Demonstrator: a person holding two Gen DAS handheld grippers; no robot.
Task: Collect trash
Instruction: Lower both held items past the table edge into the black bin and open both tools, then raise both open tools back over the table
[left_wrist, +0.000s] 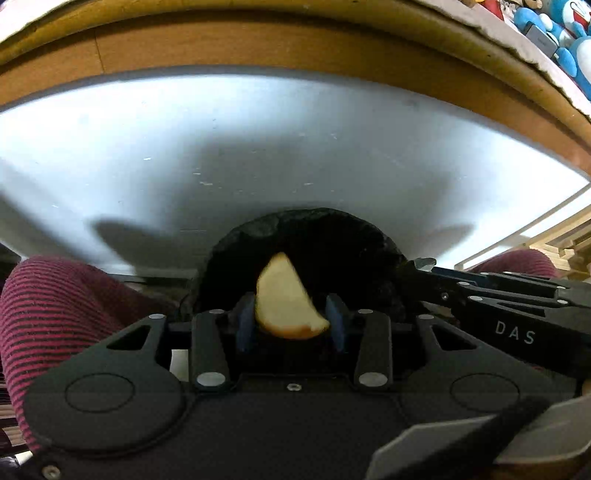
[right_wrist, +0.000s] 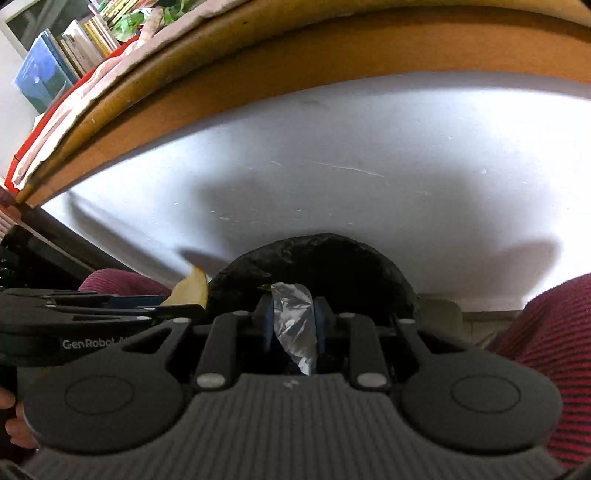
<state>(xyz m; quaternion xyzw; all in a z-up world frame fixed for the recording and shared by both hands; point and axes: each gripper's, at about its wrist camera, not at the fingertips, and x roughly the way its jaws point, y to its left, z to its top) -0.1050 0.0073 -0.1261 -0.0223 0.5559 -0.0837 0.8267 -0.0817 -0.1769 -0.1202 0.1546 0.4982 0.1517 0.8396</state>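
Note:
A pale apple slice (left_wrist: 284, 306) with a thin strip of peel sits between the blue pads of my left gripper (left_wrist: 290, 321), touching both. Right beyond it gapes the dark mouth of a black trash bag (left_wrist: 332, 247). My right gripper (right_wrist: 293, 321) hovers over the same bag (right_wrist: 332, 266); a crumpled silvery wrapper (right_wrist: 295, 325) hangs loosely between its parted pads. The two grippers are side by side. The right gripper's tip (left_wrist: 424, 264) shows at the right of the left wrist view. The apple slice (right_wrist: 192, 290) shows at the left of the right wrist view.
A white panel (left_wrist: 295, 147) rises behind the bag, under a wooden desk edge (left_wrist: 258, 48). Legs in dark red striped trousers (left_wrist: 55, 302) flank the bag on both sides. Books (right_wrist: 66, 59) and blue plush toys (left_wrist: 565, 33) sit higher up.

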